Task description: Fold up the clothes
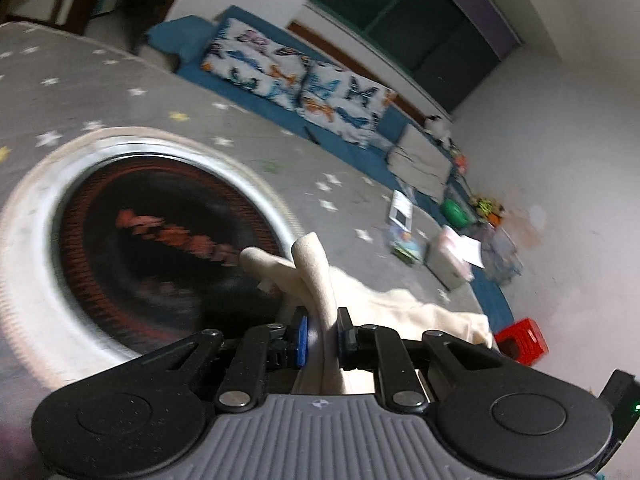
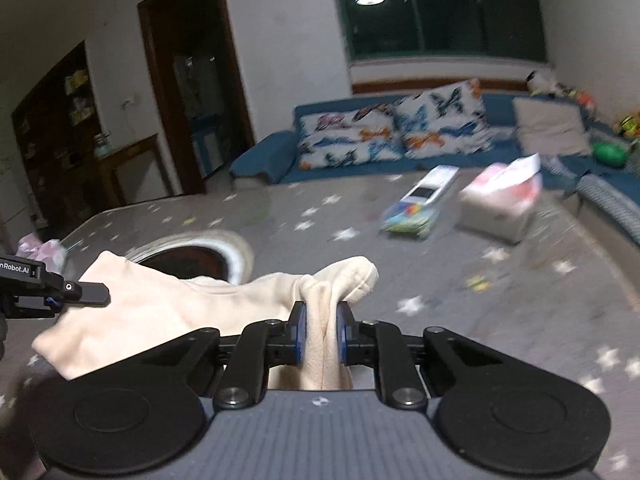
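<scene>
A cream cloth garment [image 2: 168, 312] is held up between both grippers above a grey star-patterned mat [image 2: 360, 248]. My left gripper [image 1: 322, 330] is shut on one bunched edge of the garment [image 1: 316, 272], which stretches off to the right. My right gripper [image 2: 321, 330] is shut on another bunched edge. The left gripper also shows in the right wrist view [image 2: 60, 292] at the far left, gripping the garment's other end. The garment hangs slack between them.
A round metal-rimmed heater [image 1: 160, 232] with a glowing orange coil sits on the mat under the garment. A white box [image 2: 500, 204] and a colourful box [image 2: 420, 204] lie further out. A blue sofa [image 2: 400, 136] with butterfly cushions lines the wall. A red crate [image 1: 520, 340] is at the right.
</scene>
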The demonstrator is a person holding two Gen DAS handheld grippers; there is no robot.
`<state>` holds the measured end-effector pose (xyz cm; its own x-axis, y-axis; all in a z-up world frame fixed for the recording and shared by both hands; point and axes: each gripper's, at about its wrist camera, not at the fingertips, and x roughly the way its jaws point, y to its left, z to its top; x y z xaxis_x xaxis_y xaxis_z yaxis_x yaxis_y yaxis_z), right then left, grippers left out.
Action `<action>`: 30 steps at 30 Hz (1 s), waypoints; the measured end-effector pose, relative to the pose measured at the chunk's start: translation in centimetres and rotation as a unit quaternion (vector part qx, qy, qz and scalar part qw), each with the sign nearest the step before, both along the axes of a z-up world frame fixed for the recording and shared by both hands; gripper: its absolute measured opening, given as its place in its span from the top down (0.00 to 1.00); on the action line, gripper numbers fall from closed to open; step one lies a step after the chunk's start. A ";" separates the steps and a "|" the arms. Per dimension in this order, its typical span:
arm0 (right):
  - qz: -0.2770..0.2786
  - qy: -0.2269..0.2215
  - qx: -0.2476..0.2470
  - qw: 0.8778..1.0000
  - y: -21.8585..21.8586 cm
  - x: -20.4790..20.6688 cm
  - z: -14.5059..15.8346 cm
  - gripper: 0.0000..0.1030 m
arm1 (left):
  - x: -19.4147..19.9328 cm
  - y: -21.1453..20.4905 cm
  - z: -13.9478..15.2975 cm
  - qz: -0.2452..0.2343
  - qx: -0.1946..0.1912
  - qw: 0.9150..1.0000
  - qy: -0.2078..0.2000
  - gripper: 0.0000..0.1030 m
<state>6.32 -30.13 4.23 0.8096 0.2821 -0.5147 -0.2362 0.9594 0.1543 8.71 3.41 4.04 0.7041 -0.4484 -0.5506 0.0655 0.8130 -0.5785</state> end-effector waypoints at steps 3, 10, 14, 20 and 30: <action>-0.025 -0.011 -0.016 1.000 -1.9 -0.4 1.0 0.87 | 1.1 -3.0 0.3 -0.026 0.006 1.000 -0.009 0.86; -0.090 -0.022 -0.050 0.994 -7.5 -0.6 1.9 0.86 | 3.4 -10.2 0.2 -0.087 0.024 0.996 -0.020 0.86; -0.120 -0.002 -0.062 0.991 -10.2 0.3 0.7 0.86 | 4.7 -13.5 -1.1 -0.113 0.034 0.993 -0.002 0.86; -0.147 0.060 -0.076 0.984 -12.6 1.5 -3.2 0.83 | 5.1 -16.0 -3.4 -0.130 0.094 0.987 0.019 0.81; -0.138 0.050 -0.068 0.987 -12.5 1.5 -3.1 0.81 | 5.3 -15.9 -1.9 -0.117 0.144 0.982 -0.031 0.74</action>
